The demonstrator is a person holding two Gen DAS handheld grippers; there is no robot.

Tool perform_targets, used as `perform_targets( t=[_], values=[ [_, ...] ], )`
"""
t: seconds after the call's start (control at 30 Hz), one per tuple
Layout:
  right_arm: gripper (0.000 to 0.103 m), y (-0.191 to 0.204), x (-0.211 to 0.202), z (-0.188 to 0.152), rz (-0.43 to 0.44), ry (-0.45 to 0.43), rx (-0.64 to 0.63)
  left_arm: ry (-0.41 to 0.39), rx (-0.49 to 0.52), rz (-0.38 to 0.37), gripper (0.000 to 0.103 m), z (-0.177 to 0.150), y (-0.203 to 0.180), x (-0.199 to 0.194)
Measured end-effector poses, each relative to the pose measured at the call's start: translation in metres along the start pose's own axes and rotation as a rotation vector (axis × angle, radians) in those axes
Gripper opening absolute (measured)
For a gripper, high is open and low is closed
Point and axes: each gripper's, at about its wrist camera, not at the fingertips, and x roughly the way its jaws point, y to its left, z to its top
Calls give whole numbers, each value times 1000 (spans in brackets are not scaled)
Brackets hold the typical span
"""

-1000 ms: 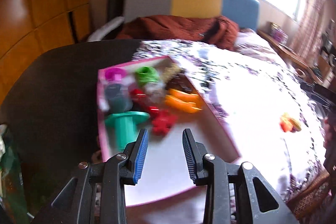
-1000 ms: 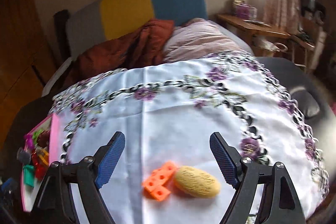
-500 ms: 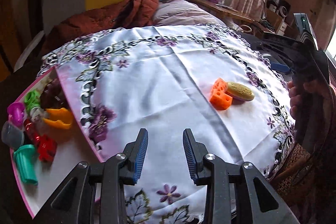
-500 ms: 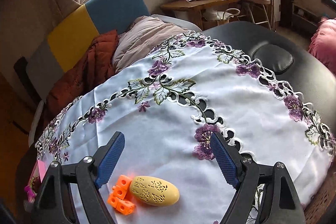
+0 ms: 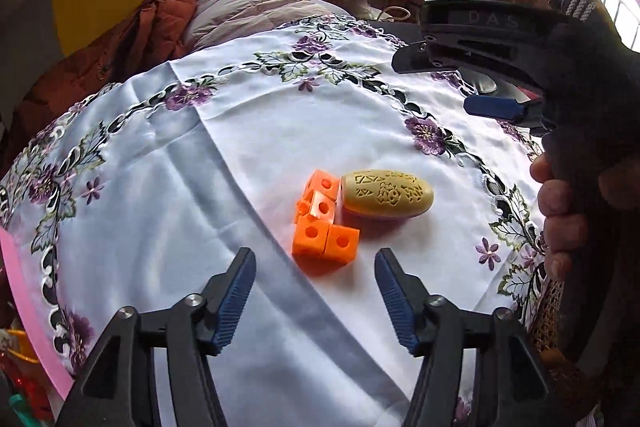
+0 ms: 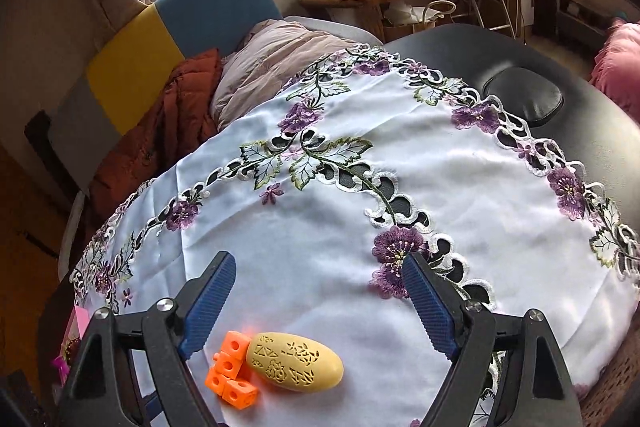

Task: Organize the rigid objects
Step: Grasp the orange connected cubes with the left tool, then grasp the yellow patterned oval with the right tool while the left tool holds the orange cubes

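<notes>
An orange block of linked cubes (image 5: 323,223) and a yellow carved oval piece (image 5: 387,193) lie touching on the white embroidered cloth (image 5: 248,131). My left gripper (image 5: 314,291) is open and empty, just in front of the cubes. My right gripper (image 6: 318,301) is open and empty, above and behind the same two objects: the cubes (image 6: 230,371) and the oval (image 6: 294,361) sit low between its fingers. In the left wrist view the right gripper's body is at the far right, one blue finger (image 5: 494,107) showing.
A pink tray (image 5: 30,311) with several small toys is at the far left edge. A bed with a red blanket (image 6: 168,131) and a yellow and blue headboard lies behind the table. A black padded surface (image 6: 560,99) shows beyond the cloth at right.
My left gripper swung from the pink tray to the orange cubes and oval, and its fingers opened wider. My right gripper tilted so the two objects sit lower in its view.
</notes>
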Motion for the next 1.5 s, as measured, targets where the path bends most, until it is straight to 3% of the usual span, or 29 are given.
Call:
perform_targets(
  t=[0.23,0.3,0.33,0.47,0.57,0.83,0.93,1.3,1.5],
  values=[
    [87,-1,5,0,0,23,10,35,71,-3,68,18,-6,32],
    [87,-1,6,0,-2,28,9,64,66,-23,43,18,-3,45],
    [87,0,7,0,-4,31,7,71,61,-35,41,16,-1,49],
    [87,0,8,-1,-4,39,3,28,18,-37,41,1,9,37],
    [87,3,12,-3,-1,61,-12,14,-54,9,41,-13,22,23],
    [87,16,38,-20,13,235,-86,-35,-159,111,41,-56,42,-5],
    [92,19,39,-25,12,249,-111,-46,-169,124,41,-63,45,-9],
    [93,39,51,-42,51,376,-209,-59,-220,122,41,-72,52,-17],
    [92,50,51,-46,237,426,-214,-69,-230,115,41,-72,52,-17]
  ],
)
